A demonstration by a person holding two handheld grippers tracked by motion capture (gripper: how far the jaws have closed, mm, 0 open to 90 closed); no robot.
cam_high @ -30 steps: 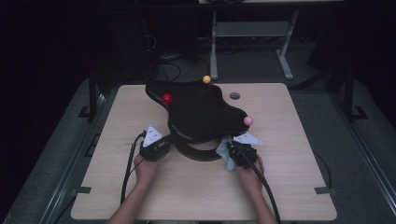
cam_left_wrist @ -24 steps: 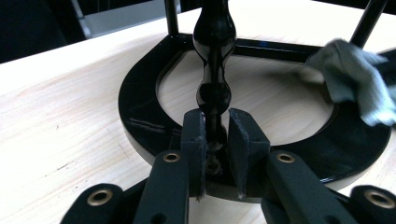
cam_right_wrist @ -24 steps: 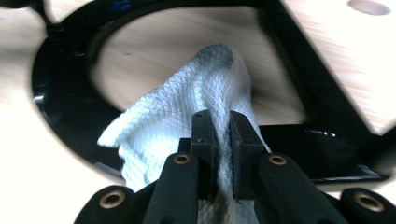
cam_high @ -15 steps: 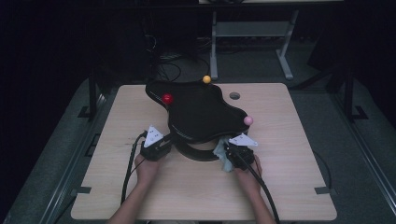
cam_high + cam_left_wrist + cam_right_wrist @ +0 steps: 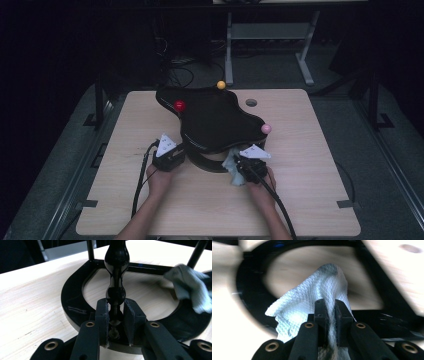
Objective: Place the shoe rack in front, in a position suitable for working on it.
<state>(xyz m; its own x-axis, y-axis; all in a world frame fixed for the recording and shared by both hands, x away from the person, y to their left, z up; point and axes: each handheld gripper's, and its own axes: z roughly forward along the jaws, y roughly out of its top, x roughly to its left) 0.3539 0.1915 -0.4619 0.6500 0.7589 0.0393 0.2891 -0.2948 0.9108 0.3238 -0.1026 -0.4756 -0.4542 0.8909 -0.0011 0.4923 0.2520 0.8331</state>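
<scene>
A black stand sits mid-table: a wavy black top plate [image 5: 215,122] with a red ball [image 5: 179,105], a yellow ball [image 5: 221,85] and a pink ball [image 5: 266,128] at its edges, over a glossy black base ring [image 5: 200,163]. My left gripper [image 5: 172,156] is at the ring's left side. In its own view the left gripper [image 5: 116,320] is shut on a turned black post [image 5: 117,265] that rises from the base ring [image 5: 72,305]. My right gripper [image 5: 241,167] is shut on a white waffle cloth [image 5: 312,300] that lies against the base ring [image 5: 249,295]. The cloth [image 5: 190,287] is also across the ring.
The light wooden table [image 5: 310,200] has a round cable hole [image 5: 251,102] behind the stand. Bare wood lies to the left, right and front of the stand. A grey desk frame [image 5: 270,35] and cables stand on the dark floor beyond.
My right gripper with the cloth has shifted slightly to the left along the base ring. The left gripper has stayed on the post.
</scene>
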